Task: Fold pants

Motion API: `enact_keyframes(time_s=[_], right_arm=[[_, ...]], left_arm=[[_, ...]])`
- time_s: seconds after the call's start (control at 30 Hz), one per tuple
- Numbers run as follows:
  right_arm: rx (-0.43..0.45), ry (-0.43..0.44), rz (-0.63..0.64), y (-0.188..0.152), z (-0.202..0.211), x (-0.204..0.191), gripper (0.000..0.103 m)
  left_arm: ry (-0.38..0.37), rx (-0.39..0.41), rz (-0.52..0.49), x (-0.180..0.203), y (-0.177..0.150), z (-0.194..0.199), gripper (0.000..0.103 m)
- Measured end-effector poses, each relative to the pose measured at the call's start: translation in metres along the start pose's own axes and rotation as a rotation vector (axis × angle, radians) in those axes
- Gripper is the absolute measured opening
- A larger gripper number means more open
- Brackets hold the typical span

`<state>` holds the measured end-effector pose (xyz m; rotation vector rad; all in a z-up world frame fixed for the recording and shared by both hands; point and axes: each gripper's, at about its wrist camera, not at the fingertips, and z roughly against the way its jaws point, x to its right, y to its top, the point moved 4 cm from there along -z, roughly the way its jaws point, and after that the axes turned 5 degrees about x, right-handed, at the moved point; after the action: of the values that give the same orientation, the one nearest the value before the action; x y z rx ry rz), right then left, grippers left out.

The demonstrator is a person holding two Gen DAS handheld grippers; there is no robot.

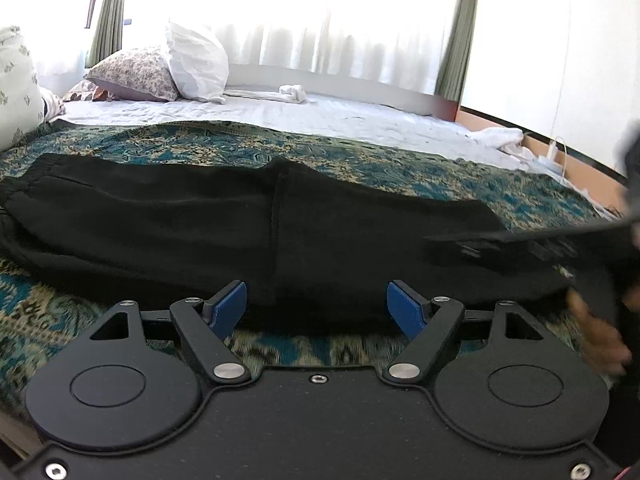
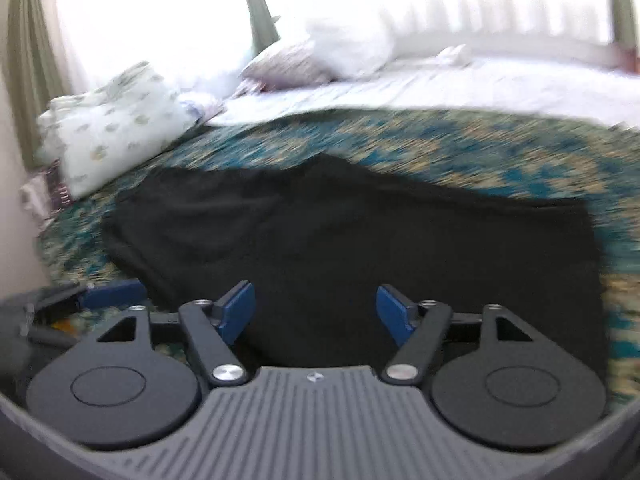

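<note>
Black pants (image 1: 248, 228) lie flat and lengthwise on a teal and tan patterned bedspread (image 1: 360, 152), waistband at the left. My left gripper (image 1: 316, 304) is open and empty, its blue pads at the near edge of the pants. The right gripper shows blurred at the right edge of the left wrist view (image 1: 560, 248). In the right wrist view the pants (image 2: 360, 232) fill the middle. My right gripper (image 2: 316, 312) is open and empty just above the cloth. The left gripper's blue pad (image 2: 112, 294) shows at the lower left.
Pillows (image 1: 176, 68) and a floral duvet (image 2: 108, 128) lie at the head of the bed. White cloths (image 1: 294, 94) lie on the white sheet behind. A window with green curtains (image 1: 460, 28) is beyond. A cable and wooden bed edge (image 1: 560, 152) are at the right.
</note>
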<state>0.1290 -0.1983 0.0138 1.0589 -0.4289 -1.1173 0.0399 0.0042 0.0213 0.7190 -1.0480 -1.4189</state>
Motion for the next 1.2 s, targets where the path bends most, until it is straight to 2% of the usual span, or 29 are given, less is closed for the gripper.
enact_keyframes(time_s=[0.17,0.3,0.33,0.4,0.5,0.67,0.77,0.87,1.03,1.07,1.13,1.2], right_arm=[[0.081,-0.324,0.164,-0.027,0.029,0.009,0.083],[0.102,-0.448,0.297,-0.053,0.044,0.007,0.085],[0.106,-0.462,0.311,-0.056,0.046,0.008,0.085],[0.116,-0.487,0.332,-0.061,0.049,0.008,0.088],[0.128,-0.517,0.328,-0.063,0.053,0.012,0.089],[0.126,-0.610,0.293,-0.068,0.060,0.025,0.089],[0.119,-0.636,0.263,-0.072,0.065,0.034,0.090],[0.119,-0.638,0.251,-0.074,0.071,0.038,0.090],[0.117,-0.581,0.222,-0.076,0.077,0.038,0.090],[0.113,-0.600,0.221,-0.077,0.077,0.040,0.091],[0.090,-0.695,0.221,-0.081,0.077,0.047,0.091],[0.088,-0.713,0.174,-0.081,0.080,0.056,0.091]], left_arm=[[0.041,-0.045,0.038,-0.001,0.006,-0.036,0.077],[0.091,-0.090,0.063,-0.007,0.007,-0.061,0.075],[0.101,-0.094,0.066,-0.008,0.007,-0.067,0.073],[0.119,-0.099,0.073,-0.009,0.008,-0.073,0.060],[0.122,-0.106,0.081,-0.009,0.011,-0.079,0.048],[0.140,-0.107,0.046,-0.003,0.010,-0.084,0.046],[0.147,-0.103,0.012,0.001,0.008,-0.084,0.046],[0.149,-0.104,-0.001,0.003,0.007,-0.085,0.046],[0.149,-0.103,-0.005,0.003,0.006,-0.085,0.046],[0.149,-0.103,-0.010,0.003,0.006,-0.085,0.046],[0.150,-0.101,-0.024,0.003,0.005,-0.085,0.047],[0.152,-0.097,-0.040,0.004,0.004,-0.085,0.047]])
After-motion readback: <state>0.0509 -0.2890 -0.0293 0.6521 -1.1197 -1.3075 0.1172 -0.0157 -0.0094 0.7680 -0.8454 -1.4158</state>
